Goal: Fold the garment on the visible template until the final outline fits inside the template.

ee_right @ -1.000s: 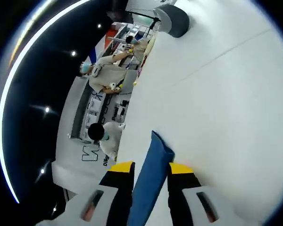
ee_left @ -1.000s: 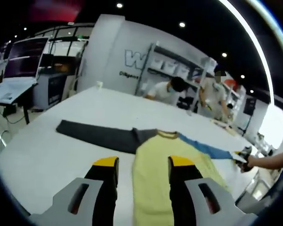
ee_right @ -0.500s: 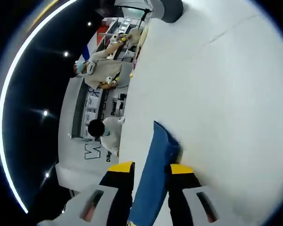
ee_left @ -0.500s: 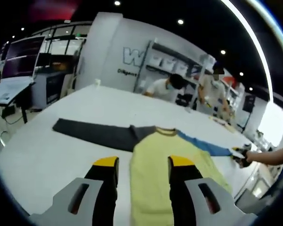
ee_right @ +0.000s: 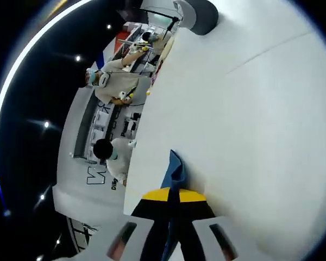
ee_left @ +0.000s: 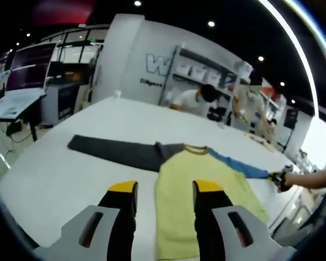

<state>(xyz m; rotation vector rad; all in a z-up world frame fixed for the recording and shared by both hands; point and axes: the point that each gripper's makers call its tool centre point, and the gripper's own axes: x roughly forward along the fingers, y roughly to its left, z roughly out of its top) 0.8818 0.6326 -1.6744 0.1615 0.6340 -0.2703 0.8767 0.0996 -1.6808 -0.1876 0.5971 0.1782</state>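
your left gripper (ee_left: 162, 190) hovers over the table (ee_left: 54, 174), the garment's body (ee_left: 198, 185) lying between and ahead of its jaws. one sleeve (ee_left: 117, 153) runs out left of the jaws, the other sleeve (ee_left: 239, 168) out to the right, where your right gripper (ee_left: 281, 177) meets its end. in the right gripper view, the right gripper (ee_right: 173, 194) has its jaws together on that sleeve's cuff (ee_right: 175, 167), which sticks out just ahead of the tips onto the table (ee_right: 261, 136). people (ee_left: 198, 100) stand behind the table's far edge.
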